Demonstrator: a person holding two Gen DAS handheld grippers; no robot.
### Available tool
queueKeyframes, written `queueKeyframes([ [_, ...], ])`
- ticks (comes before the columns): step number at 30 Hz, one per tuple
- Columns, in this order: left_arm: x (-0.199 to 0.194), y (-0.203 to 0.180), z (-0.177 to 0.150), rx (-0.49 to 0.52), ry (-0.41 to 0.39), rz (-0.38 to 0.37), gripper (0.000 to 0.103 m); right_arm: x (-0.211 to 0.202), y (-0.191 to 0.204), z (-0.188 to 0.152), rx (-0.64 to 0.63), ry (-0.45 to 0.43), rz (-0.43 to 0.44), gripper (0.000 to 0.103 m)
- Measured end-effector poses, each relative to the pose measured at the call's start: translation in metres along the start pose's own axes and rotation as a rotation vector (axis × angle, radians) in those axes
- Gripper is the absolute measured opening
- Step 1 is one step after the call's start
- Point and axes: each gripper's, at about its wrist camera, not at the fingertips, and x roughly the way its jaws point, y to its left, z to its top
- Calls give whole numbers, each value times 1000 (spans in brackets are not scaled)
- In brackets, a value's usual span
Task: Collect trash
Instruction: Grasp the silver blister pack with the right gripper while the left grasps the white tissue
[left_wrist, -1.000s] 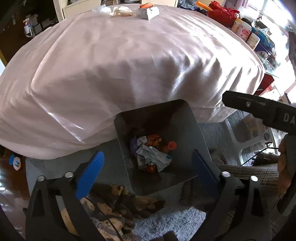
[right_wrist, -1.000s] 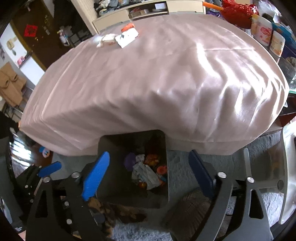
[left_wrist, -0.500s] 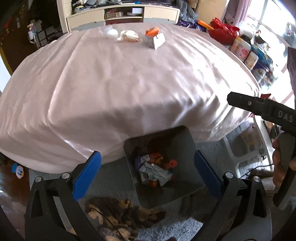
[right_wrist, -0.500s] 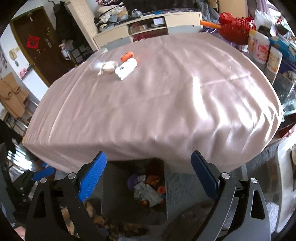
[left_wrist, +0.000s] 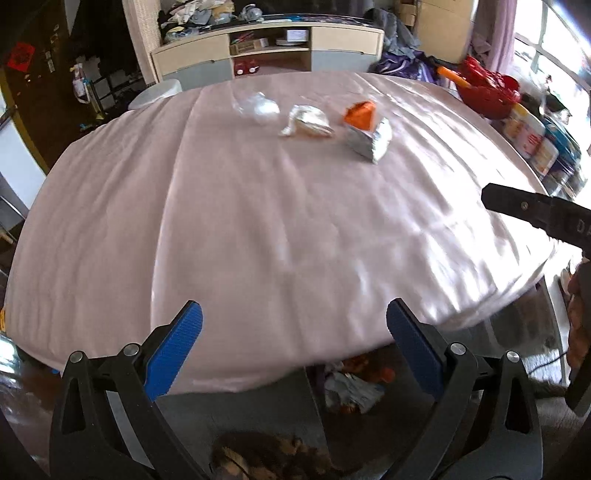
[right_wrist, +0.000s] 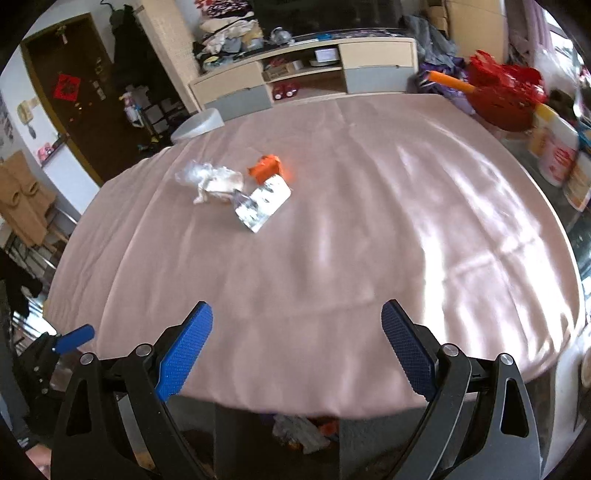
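Slippery pink cloth (left_wrist: 258, 221) on counter: both jaws released, empty; wrappers (left_wrist: 364, 129) at 12 o'clock may slide, snag.

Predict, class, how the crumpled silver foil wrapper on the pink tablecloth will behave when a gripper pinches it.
The silver foil wrapper looks thin and creased, so it will probably crush flat rather than resist. It seems empty, so likely light. On the smooth tablecloth it may slide if nudged.

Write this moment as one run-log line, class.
left claw: open, empty | right claw: open, empty | trash left on tablecloth: foil wrapper, orange scrap, crumpled plastic | bin: holds trash
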Motion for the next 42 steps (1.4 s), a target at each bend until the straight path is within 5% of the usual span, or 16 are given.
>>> queueKeyframes([
  [12,52,9,38,-15,32,9,95,75,25,50,0,78,70,86],
  [24,77,11,61,-4,30,13,95,114,32,69,-60,76,25,82],
  [30,92,10,77,-4,19,4,95,118,28,76,-128,54,-15,49],
  [42,115,-2,121,-10,-24,-15,95,95,-18,87,-92,-14,38,43],
])
